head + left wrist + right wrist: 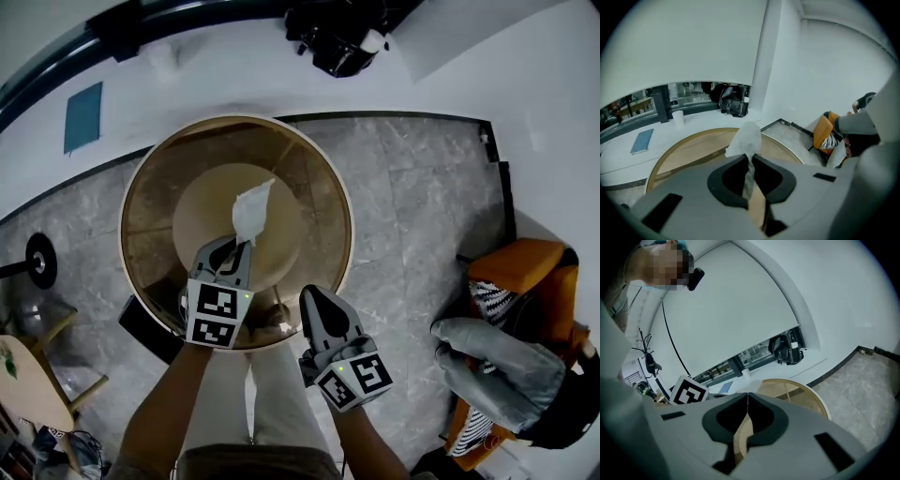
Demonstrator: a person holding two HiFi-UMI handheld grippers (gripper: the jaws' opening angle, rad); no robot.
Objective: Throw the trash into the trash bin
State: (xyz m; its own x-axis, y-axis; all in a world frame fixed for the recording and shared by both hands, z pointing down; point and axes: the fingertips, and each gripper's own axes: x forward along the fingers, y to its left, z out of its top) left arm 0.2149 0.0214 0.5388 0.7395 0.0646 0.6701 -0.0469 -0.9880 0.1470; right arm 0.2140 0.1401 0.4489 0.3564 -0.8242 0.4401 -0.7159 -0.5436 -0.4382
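A crumpled white tissue [253,211] hangs above the round wood-and-glass table [234,119]. My left gripper [242,246] is shut on its lower end. In the left gripper view the tissue [746,138] sticks up from between the closed jaws of that gripper [751,159], with the table's rim [693,140] behind it. My right gripper [312,295] is over the table's near edge, to the right of the left one. Its jaws meet with nothing between them in the right gripper view [747,397]. No trash bin is clearly recognisable in any view.
A dark boxy object [148,328] sits on the floor under the table's near-left edge. An orange chair [511,272] and a seated person in grey [497,366] are at the right. A black bag [337,37] and a blue book [82,116] lie on the white ledge behind.
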